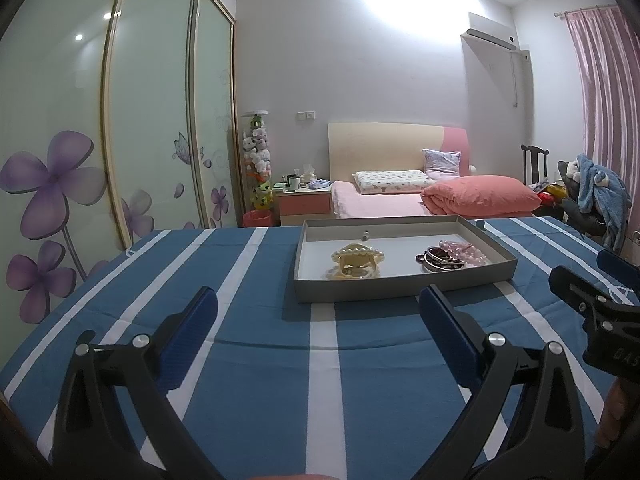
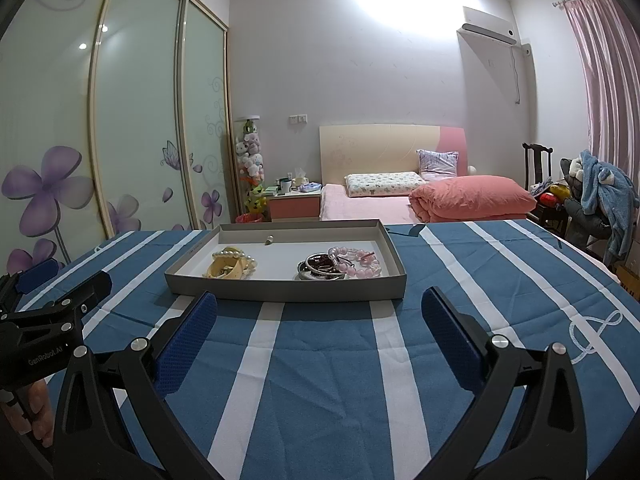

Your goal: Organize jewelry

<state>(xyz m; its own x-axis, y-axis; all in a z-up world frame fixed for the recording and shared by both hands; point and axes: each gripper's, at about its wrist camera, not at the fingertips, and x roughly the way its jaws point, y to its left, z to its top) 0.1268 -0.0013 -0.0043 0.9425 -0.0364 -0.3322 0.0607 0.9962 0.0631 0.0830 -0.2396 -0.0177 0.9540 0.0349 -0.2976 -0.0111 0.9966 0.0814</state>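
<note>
My left gripper and my right gripper both hover above a counter covered in a blue cloth with white stripes. The blue-padded fingers of each are spread wide apart with nothing between them.

Just beyond the fingertips sits a shallow grey tray with a pale floor; it lies ahead and slightly right of my left fingers, ahead and slightly left of my right fingers. Inside it, on the left, a cream hair claw trimmed with pearls rests beside a string of pearls. On the right lie stacked metal bangles touching a pink bead bracelet (a darker beaded piece is tangled among them). A tiny silver item, too small to identify, sits near the far wall of the tray.

Beyond the counter is a bed with pink bedding.
</note>
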